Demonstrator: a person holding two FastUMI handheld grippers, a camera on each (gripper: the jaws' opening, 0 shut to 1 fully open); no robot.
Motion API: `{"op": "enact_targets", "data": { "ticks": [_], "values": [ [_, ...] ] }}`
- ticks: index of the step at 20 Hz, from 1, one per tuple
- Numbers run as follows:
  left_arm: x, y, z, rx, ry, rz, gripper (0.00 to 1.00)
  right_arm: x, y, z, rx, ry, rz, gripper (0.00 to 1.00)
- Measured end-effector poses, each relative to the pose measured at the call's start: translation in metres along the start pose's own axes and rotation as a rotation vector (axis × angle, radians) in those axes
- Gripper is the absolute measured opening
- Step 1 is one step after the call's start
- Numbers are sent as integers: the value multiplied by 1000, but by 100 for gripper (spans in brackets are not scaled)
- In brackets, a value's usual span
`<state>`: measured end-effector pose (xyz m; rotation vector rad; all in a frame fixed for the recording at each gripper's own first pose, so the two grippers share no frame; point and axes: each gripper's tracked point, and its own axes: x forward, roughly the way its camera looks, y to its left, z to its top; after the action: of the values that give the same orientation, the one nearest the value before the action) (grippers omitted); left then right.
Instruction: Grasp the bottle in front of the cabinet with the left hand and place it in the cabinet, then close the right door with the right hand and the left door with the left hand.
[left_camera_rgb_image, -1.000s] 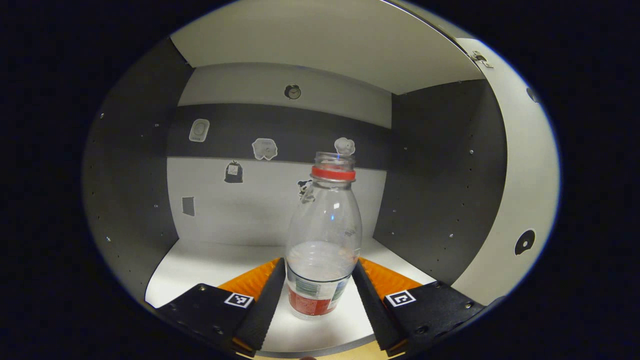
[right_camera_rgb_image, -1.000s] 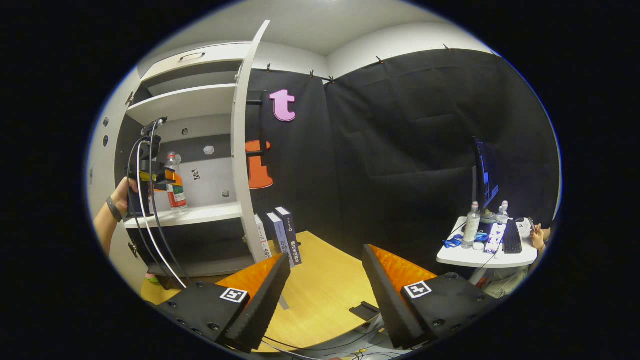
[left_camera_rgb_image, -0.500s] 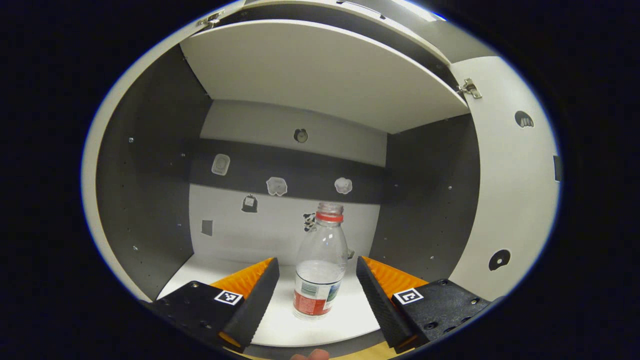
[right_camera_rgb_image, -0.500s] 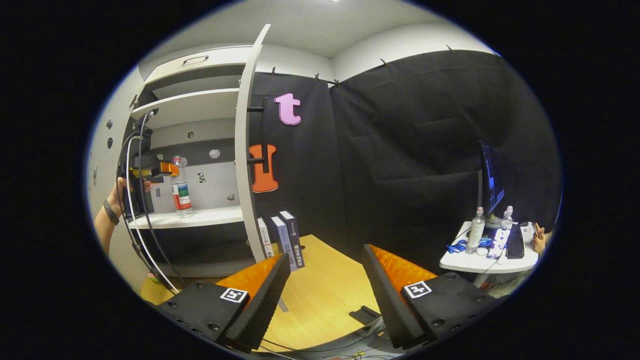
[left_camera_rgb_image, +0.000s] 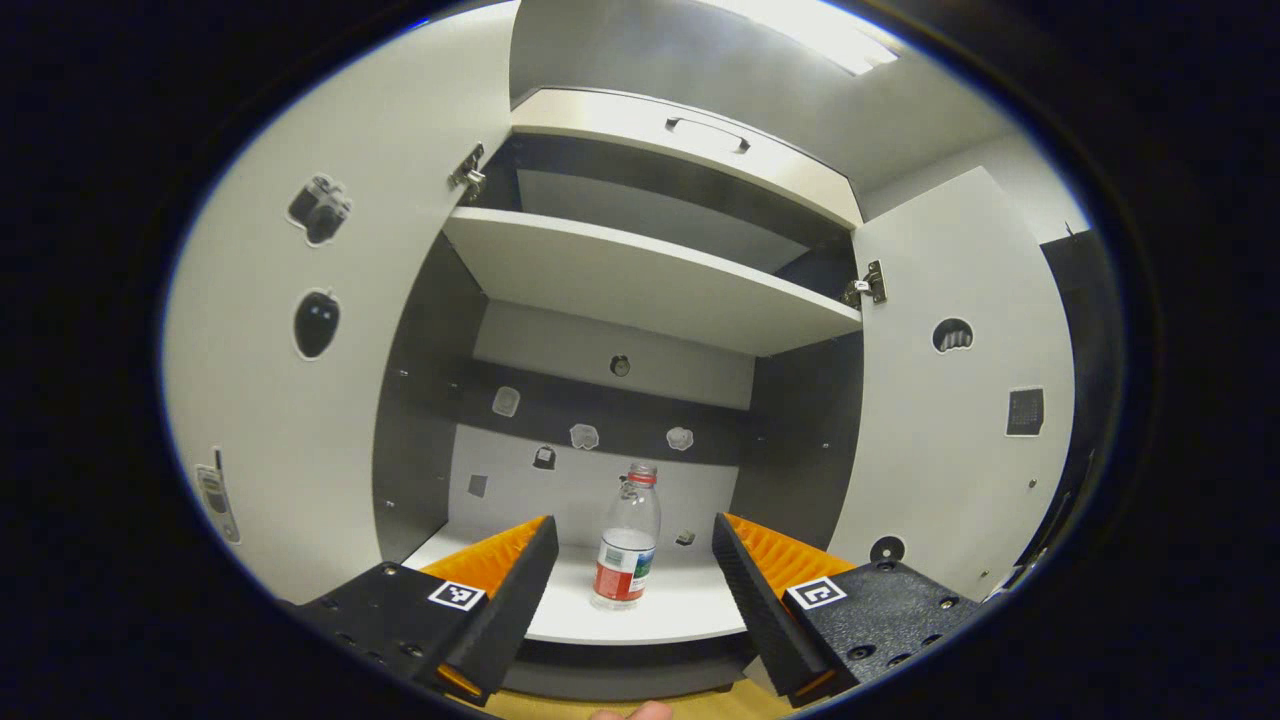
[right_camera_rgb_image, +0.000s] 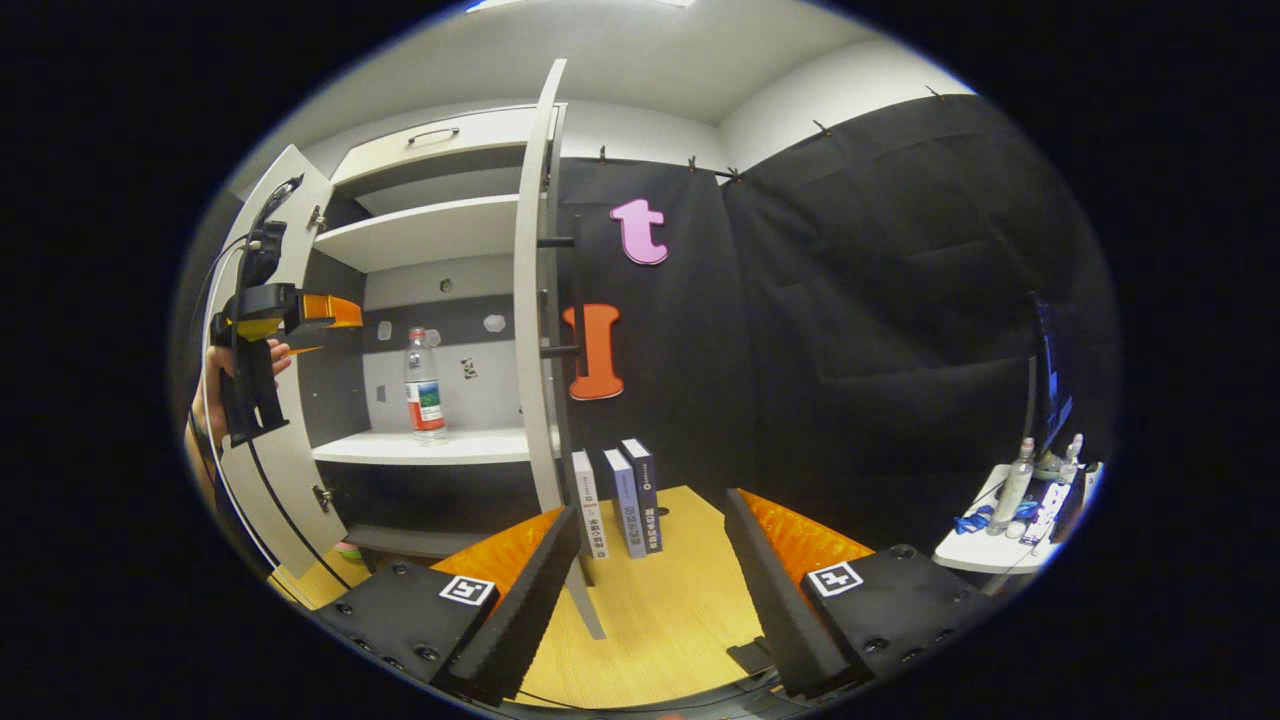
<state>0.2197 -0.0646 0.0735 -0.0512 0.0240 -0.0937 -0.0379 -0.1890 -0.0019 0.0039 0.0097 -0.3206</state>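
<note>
1. Left claw (left_camera_rgb_image: 625, 575) is spread wide with nothing between its fingers, standing back from the cabinet (left_camera_rgb_image: 640, 290); the right gripper view shows it (right_camera_rgb_image: 300, 312) held in a hand (right_camera_rgb_image: 215, 385) near the left door (right_camera_rgb_image: 270, 330).
2. Right claw (right_camera_rgb_image: 650, 560) is likewise apart and empty, low over the wooden floor (right_camera_rgb_image: 660, 610), short of the right door (right_camera_rgb_image: 540, 320).
3. Upright on the lower shelf (left_camera_rgb_image: 650, 615) stands the bottle (left_camera_rgb_image: 627, 550), free of both claws, roughly midway between the side walls; the right gripper view shows it (right_camera_rgb_image: 424, 385) there too.
4. Judging from this, the placing step looks finished and the door-closing step is in hand.
5. Both doors are open. The right door (left_camera_rgb_image: 960, 400) comes first: the right claw would need to rise, reach its outer face or edge, and push it round toward the cabinet front.
6. After that, the left claw has the left door (left_camera_rgb_image: 330, 350) to swing shut; it is already near that panel.
</note>
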Motion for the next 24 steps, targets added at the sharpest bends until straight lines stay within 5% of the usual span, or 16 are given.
{"op": "enact_targets", "data": {
  "ticks": [7, 14, 19, 24],
  "values": [
    [-112, 1, -31, 89, -10, 123, 97, -5, 11, 6, -1, -6, 168, 97],
    [-194, -8, -92, 37, 35, 213, 94, -12, 20, 2, 5, 19, 279, 97],
    [-217, -9, -105, 103, 19, 238, 95, -15, 23, -6, 39, 42, 278, 97],
    [-216, -16, -103, 116, 15, 160, 94, 7, 1, 29, 18, -29, 170, 97]
  ]
}}
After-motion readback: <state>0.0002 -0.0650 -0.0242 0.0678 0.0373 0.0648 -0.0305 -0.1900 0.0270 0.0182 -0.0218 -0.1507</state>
